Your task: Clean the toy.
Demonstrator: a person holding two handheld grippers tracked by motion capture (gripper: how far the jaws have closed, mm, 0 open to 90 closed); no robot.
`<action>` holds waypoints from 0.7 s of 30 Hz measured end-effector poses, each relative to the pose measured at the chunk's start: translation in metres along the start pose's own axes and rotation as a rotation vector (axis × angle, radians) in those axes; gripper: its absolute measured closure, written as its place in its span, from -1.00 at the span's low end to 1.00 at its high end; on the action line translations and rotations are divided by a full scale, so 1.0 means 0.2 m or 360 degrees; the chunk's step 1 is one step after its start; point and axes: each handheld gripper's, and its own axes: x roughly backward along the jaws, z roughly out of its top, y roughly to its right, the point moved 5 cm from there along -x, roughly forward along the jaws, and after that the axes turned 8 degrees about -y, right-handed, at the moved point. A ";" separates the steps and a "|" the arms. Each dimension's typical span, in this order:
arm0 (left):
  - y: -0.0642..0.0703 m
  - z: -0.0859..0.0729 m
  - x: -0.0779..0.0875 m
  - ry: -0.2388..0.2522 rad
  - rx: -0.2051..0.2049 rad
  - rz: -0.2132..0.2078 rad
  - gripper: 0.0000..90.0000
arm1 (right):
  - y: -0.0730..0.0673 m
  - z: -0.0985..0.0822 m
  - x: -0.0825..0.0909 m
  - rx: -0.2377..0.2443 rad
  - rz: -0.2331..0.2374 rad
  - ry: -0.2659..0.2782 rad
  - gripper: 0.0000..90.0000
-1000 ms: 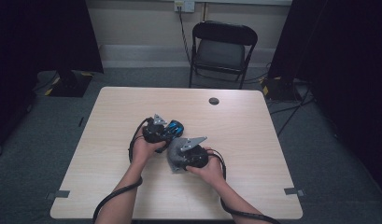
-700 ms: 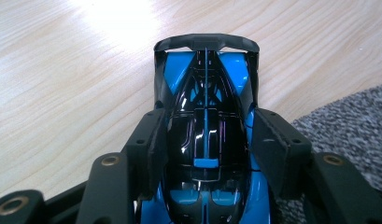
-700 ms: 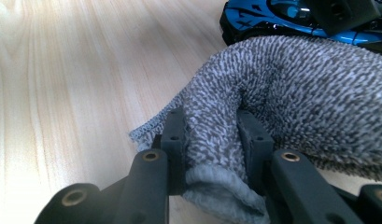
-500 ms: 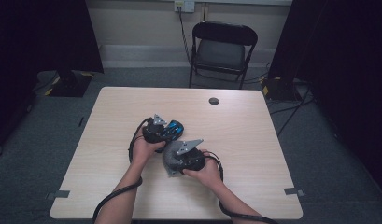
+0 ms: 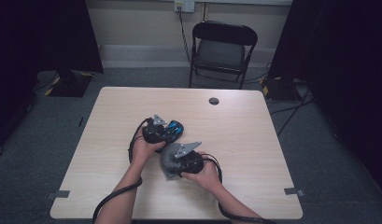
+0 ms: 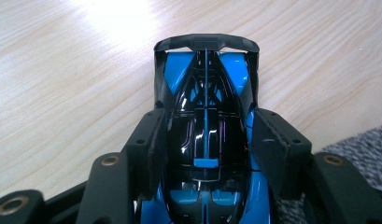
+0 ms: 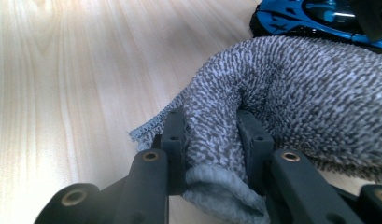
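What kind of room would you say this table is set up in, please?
Probably a recording studio or lab: a bare wooden table on grey carpet, dark curtains at both sides, one folding chair against the wall, cables across the floor.

Beyond the left fingers [image 6: 151, 149] bare tabletop [image 6: 62, 70] is left open; the gap between them is blocked by the toy car [image 6: 206, 116], the cloth [image 7: 296, 84] bunched beside.

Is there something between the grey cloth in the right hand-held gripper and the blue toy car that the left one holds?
Nothing visible does. The right hand-held gripper pinches the grey cloth, and the bunched cloth lies right beside the blue toy car, clamped by the left hand-held gripper, with bare table around them.
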 end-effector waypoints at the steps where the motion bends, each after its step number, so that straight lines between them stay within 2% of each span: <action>1: 0.00 0.00 0.00 0.0000 0.0001 0.0000 0.02 | 0.00 0.00 0.00 0.0000 0.0002 -0.0003 0.52; 10: 0.00 0.00 0.00 -0.0013 -0.0001 -0.0005 0.02 | -0.04 0.00 -0.01 0.0037 0.0033 0.0009 0.52; 21: 0.00 0.00 0.00 -0.0006 0.0005 -0.0001 0.02 | -0.12 0.00 -0.02 0.0148 0.0106 0.0014 0.52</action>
